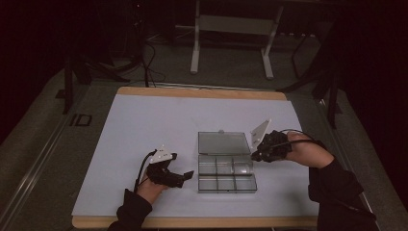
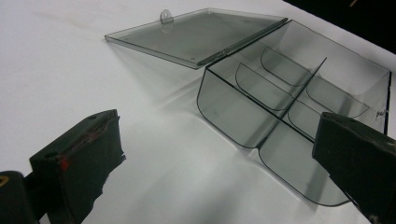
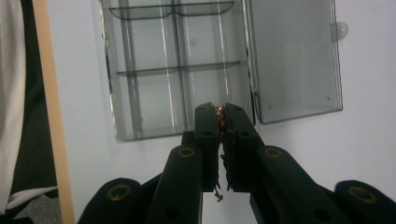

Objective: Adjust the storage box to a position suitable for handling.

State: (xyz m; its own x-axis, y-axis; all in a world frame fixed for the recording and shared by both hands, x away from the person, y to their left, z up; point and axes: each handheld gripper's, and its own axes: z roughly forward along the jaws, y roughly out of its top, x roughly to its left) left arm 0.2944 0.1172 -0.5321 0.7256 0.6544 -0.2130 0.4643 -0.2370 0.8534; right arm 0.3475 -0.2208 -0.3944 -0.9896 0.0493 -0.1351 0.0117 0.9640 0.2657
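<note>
1. A clear plastic box (image 1: 226, 173) with small compartments sits on the desk (image 1: 144, 125), right of centre and toward the near edge. Its lid (image 1: 223, 143) lies open flat, hinged on the far side, with a small tab at the lid's far edge.
2. The box's long axis runs left to right across the desk; box and lid together stretch from near to far.
3. The right gripper (image 1: 255, 155) hovers at the box's right end, level with the hinge line, pointing left. Its jaws are pressed together, and something small and coppery shows between the tips (image 3: 220, 117); what it is cannot be told.
4. The left gripper (image 1: 188, 175) rests near the box's left end, just beside it, pointing right, with its jaws spread wide and nothing between them.
5. Judging by position, the right gripper is nearer the hinge and the lid, which lies to its left and further away; the left gripper faces the box's near left wall (image 2: 233, 119).
</note>
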